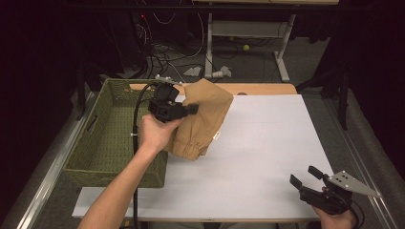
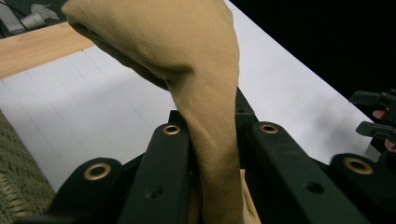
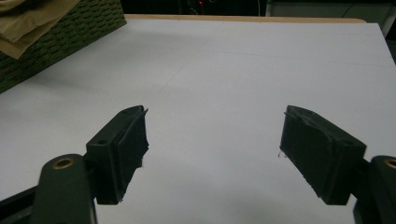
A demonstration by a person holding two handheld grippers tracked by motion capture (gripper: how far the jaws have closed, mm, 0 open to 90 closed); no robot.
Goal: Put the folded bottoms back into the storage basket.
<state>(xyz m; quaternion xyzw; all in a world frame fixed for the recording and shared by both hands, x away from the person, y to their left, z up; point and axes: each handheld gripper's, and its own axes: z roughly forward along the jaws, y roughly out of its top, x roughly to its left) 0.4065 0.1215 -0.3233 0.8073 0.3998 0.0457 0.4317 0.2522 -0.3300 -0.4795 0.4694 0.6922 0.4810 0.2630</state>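
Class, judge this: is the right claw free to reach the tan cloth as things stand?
Probably yes. The right claw is open, and bare white table lies between it and the cloth, which the left claw holds up.

The right gripper (image 3: pixel 212 149) stood wide open over the white board (image 3: pixel 243 70); a green basket (image 3: pixel 56 42) filled the frame's upper left.

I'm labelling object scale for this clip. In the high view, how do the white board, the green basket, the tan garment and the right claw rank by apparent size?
1. White board, largest.
2. Green basket.
3. Tan garment, pinched in the left claw and lifted nearer the camera, so it may look oversized.
4. Right claw, smallest, open.
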